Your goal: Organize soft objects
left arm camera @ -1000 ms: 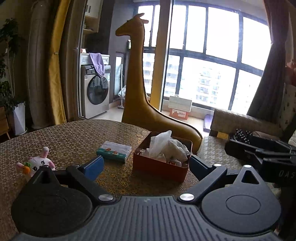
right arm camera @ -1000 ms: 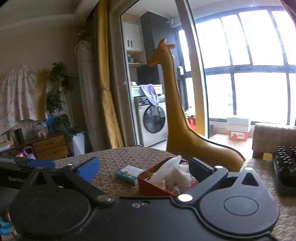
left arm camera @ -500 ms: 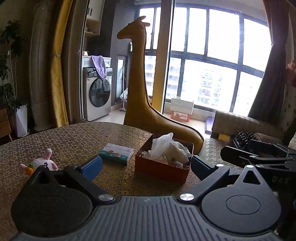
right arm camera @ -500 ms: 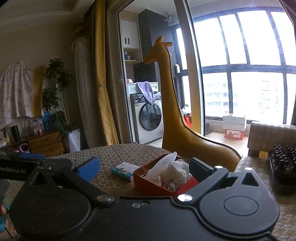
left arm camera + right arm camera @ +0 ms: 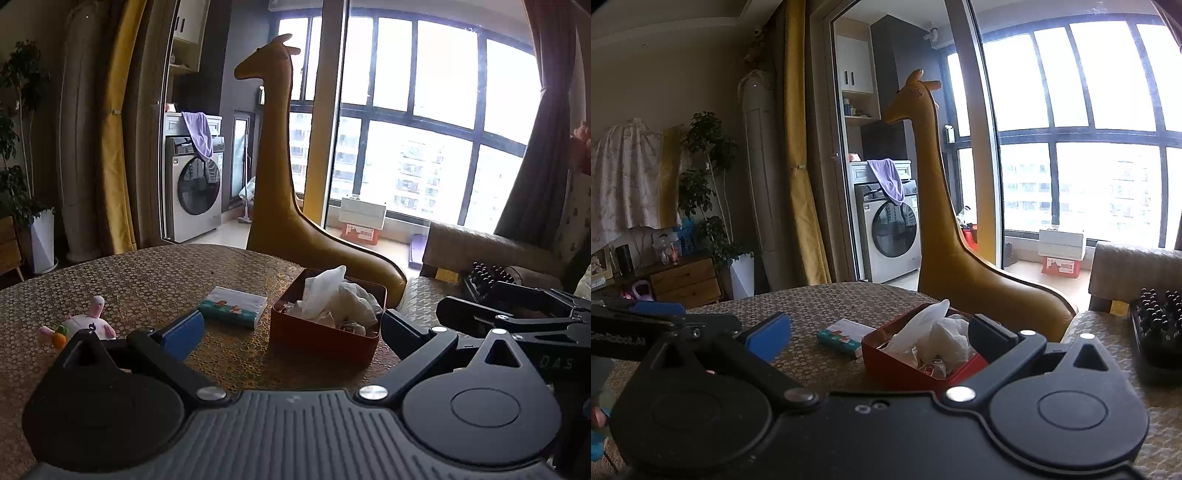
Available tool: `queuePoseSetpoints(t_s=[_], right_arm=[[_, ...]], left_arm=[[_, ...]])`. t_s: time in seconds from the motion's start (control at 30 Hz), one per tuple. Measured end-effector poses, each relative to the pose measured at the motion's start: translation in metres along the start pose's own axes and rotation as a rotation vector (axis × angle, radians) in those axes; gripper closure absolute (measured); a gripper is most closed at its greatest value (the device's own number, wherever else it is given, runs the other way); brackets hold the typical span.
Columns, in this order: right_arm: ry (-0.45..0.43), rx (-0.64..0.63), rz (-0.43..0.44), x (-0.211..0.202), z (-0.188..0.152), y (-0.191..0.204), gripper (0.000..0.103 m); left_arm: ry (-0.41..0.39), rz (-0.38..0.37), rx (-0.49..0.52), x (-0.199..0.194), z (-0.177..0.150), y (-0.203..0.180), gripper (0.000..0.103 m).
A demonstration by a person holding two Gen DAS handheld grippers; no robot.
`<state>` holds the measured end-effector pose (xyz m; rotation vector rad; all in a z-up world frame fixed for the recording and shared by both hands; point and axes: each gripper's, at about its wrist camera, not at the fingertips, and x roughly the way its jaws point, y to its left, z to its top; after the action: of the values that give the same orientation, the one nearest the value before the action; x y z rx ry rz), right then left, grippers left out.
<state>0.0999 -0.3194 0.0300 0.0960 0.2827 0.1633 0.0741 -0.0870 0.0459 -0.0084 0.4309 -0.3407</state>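
Both grippers hover above the table (image 5: 129, 273), jaws spread wide and empty. Ahead of the left gripper (image 5: 291, 326), between its fingers, sits a red box (image 5: 321, 338) stuffed with white tissue (image 5: 332, 295); a tissue pack (image 5: 232, 307) lies just left of it, and a small plush toy (image 5: 90, 321) sits beyond the left finger. The right gripper (image 5: 879, 339) faces the same box (image 5: 905, 363).
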Motion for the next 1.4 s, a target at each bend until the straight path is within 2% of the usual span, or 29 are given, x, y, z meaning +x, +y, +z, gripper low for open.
queuePoseSetpoints(t_s=[0.5,1.4], right_arm=[[0.010,-0.003,0.007,0.0011,-0.0012,0.0018,0.000],[0.007,-0.027,-0.020,0.0024,0.0000,0.0079,0.000]], left_arm=[[-0.012,0.015,0.013,-0.0020,-0.0013,0.0023,0.000],[-0.042,0.000,0.019,-0.0050,-0.0041,0.0077,0.000]])
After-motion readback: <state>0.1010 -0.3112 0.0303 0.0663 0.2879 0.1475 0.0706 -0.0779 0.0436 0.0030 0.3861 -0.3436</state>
